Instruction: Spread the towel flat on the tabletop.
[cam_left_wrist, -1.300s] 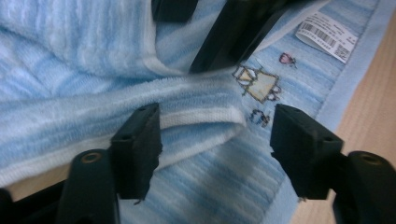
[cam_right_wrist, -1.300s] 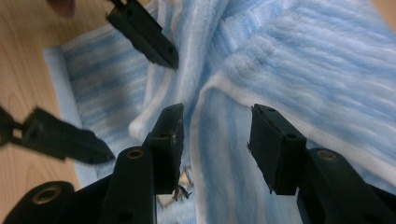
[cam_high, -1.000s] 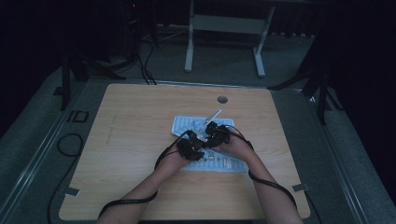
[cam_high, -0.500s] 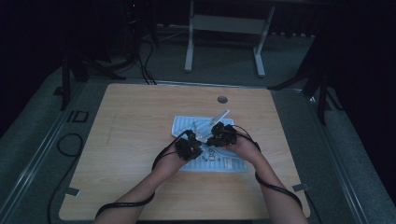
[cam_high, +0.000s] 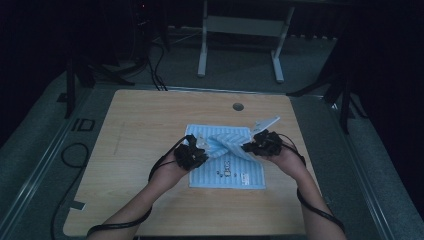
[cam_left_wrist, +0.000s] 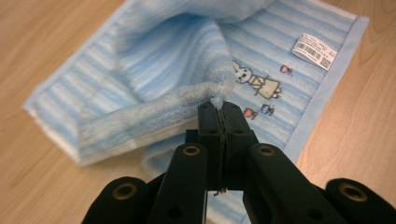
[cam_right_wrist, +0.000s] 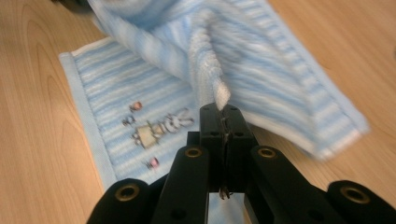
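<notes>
A light blue striped towel (cam_high: 227, 167) lies on the wooden table (cam_high: 145, 120), its near part flat and its middle pulled up into a ridge. My left gripper (cam_high: 198, 145) is shut on a pinched fold of the towel (cam_left_wrist: 154, 70) at the left end of that ridge. My right gripper (cam_high: 250, 146) is shut on another pinch of the towel (cam_right_wrist: 261, 56) at the right end. The jaws of the left gripper (cam_left_wrist: 223, 108) and the right gripper (cam_right_wrist: 223, 112) stand pressed together with cloth between them. A small embroidered figure (cam_left_wrist: 254, 84) and a white barcode label (cam_left_wrist: 315, 50) show on the flat part.
A round hole (cam_high: 238, 106) sits in the table near its far edge. Behind the table stands a grey metal frame (cam_high: 240, 25) on the dark floor. A cable loop (cam_high: 75, 150) lies on the floor at the left. Bare wood surrounds the towel.
Both hands have risen and drawn apart, the right one farther to the right. The towel's middle has lifted between them into a ridge.
</notes>
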